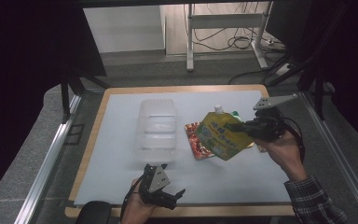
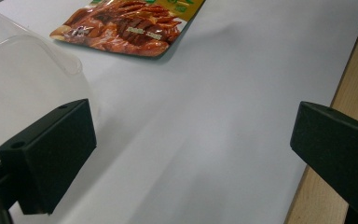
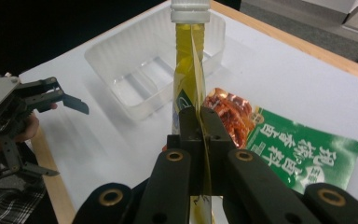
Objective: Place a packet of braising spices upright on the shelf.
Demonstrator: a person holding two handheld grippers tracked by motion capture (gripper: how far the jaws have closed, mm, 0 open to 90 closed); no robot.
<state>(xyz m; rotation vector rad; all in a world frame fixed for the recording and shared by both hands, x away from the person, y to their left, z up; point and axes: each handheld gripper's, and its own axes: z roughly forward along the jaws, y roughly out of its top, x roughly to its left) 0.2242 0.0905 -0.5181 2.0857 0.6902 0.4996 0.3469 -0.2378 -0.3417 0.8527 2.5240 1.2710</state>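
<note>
- The right gripper (image 1: pixel 242 126) pinches the yellow spout pouch (image 1: pixel 221 135) aloft, beside the clear tub (image 1: pixel 157 128).
- The right gripper view reveals the green-and-red packet (image 3: pixel 279 144) underneath.
- The left gripper (image 1: pixel 175 192), jaws spread, sits near the tub's front.

Below the jaws, the yellow pouch (image 3: pixel 189 84) runs off the bottom edge; its print is unreadable edge-on.

Clear ribbed plastic tray (image 1: pixel 157 129), glossy yellow pouch (image 1: pixel 221 135), matt white mat (image 1: pixel 121 154) on pale wooden tabletop (image 1: pixel 91 140)
</note>
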